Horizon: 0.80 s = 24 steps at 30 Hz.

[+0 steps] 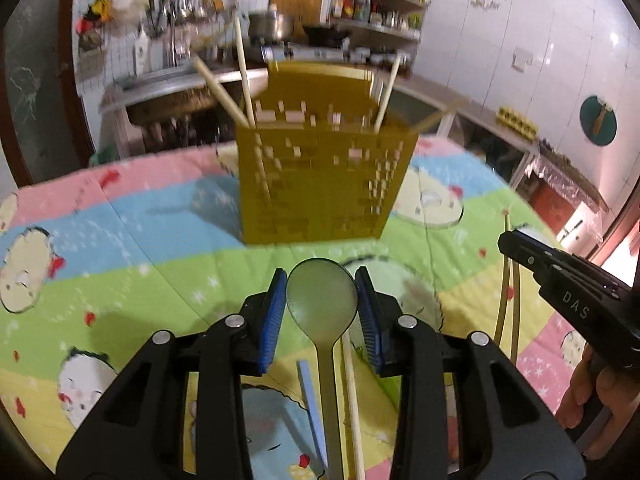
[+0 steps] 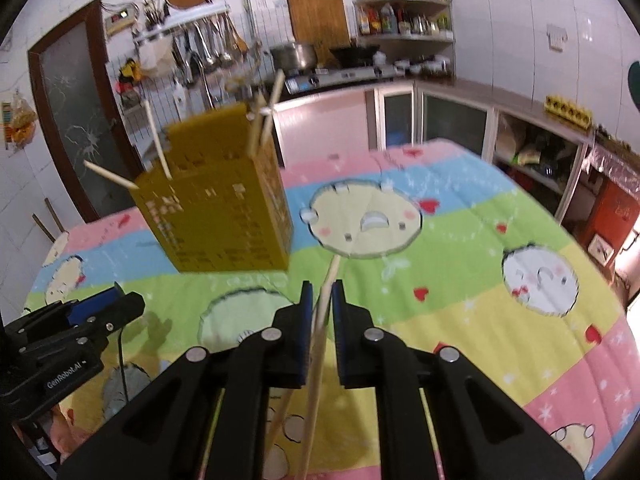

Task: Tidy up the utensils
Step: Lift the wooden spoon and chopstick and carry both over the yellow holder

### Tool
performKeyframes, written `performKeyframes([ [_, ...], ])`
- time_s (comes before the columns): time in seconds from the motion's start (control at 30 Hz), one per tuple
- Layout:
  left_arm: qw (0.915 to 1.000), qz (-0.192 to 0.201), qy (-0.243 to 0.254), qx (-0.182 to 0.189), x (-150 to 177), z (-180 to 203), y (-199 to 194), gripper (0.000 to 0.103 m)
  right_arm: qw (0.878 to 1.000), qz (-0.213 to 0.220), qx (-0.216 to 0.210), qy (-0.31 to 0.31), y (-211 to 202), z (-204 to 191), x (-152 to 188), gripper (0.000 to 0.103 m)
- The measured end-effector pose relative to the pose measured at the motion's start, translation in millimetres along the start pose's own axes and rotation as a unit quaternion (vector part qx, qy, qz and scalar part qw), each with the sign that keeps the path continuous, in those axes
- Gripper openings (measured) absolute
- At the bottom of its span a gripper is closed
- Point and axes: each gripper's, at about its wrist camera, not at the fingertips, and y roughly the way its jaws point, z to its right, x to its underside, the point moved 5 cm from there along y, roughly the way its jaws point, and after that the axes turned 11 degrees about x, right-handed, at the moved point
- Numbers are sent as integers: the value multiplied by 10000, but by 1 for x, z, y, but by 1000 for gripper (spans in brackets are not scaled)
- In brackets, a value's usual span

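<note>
While my left gripper (image 1: 321,295) clamps the green spoon (image 1: 322,296), my right gripper (image 2: 321,312) pinches a chopstick (image 2: 316,360). Both face the yellow holder (image 1: 320,184) on the tablecloth (image 1: 140,240)

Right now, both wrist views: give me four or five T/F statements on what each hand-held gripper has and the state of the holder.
1. The left hand-held gripper is shut on the green spoon. True.
2. The right hand-held gripper is open, holding nothing. False: it is shut on a chopstick.
3. The yellow utensil holder has no utensils in it. False: several chopsticks stick out of it.
4. The holder stands on a colourful cartoon-print cloth. True.
5. The spoon bowl points toward the holder. True.
</note>
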Motion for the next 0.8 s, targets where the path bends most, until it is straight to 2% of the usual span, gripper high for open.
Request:
performKeyframes([
  [0.13, 9987, 491, 82, -98, -13, 2, -28, 33, 9994, 330, -92, -14, -20, -3, -12, 8],
  [0.23, 9975, 686, 112, -127, -18, 2, -40, 33, 9981, 594, -122, -75, -35, -6, -19, 7],
  [0.53, 9956, 896, 187, -191, -22, 1, -58, 33, 9939, 1084, -190, -83, -64, -9, -32, 6],
  [0.8, 9933, 1066, 342, -278, -31, 6, -70, 33, 9911, 1308, -244, -49, -68, -8, -39, 6],
])
